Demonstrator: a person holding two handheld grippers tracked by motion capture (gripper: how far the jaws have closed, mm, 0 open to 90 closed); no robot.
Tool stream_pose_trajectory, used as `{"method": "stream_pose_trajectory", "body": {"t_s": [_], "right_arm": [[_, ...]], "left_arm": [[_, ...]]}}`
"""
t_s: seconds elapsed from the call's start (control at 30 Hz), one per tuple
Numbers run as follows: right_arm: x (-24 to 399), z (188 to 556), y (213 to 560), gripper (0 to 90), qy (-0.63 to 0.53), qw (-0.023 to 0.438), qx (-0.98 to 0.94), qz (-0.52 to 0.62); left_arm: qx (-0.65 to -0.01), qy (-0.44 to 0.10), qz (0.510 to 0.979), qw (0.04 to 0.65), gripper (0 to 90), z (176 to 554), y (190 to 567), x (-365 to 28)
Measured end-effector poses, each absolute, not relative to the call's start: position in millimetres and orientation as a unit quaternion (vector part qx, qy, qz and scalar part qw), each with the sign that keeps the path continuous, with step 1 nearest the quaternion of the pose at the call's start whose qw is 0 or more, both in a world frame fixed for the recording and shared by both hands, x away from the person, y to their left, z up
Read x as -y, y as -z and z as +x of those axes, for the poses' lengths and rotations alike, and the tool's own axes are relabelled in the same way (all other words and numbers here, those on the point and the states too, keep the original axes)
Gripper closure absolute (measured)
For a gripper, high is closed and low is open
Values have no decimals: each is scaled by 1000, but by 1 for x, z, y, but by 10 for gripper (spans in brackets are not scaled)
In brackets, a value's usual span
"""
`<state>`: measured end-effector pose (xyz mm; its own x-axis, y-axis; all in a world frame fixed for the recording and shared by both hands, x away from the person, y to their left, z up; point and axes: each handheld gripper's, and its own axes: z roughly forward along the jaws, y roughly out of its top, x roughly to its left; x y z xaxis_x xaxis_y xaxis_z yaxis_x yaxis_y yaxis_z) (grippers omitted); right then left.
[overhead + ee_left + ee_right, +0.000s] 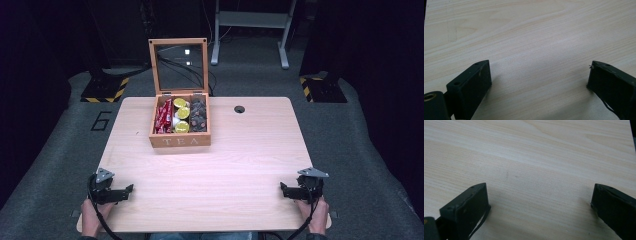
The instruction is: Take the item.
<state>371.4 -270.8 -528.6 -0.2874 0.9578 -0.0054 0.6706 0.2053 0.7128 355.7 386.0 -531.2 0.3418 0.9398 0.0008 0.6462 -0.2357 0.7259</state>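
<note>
Both claws rest low at desk (215,170) near edge: left claw (131,188) and right claw (281,187), jaws spread, nothing between. Tea box (180,141) far centre, lid (178,65) upright; red packets (164,116), yellow-topped cups (181,114), dark pods (198,115) inside. Gripper views give bare woodgrain.

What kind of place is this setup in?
Probably a lab or recording workspace, not a home: a plain wooden table on grey carpet, hazard-striped stand bases at the back, and a number six marked on the floor. A wooden tea box sits open.
</note>
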Motion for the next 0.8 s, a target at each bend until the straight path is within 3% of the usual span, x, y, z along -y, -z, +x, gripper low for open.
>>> {"method": "stream_pose_trajectory", "body": {"t_s": [0.8], "right_arm": [[271, 375, 528, 0, -308, 231, -747, 541]], "left_arm": [[-531, -227, 750, 321, 46, 358, 530, -382]]}}
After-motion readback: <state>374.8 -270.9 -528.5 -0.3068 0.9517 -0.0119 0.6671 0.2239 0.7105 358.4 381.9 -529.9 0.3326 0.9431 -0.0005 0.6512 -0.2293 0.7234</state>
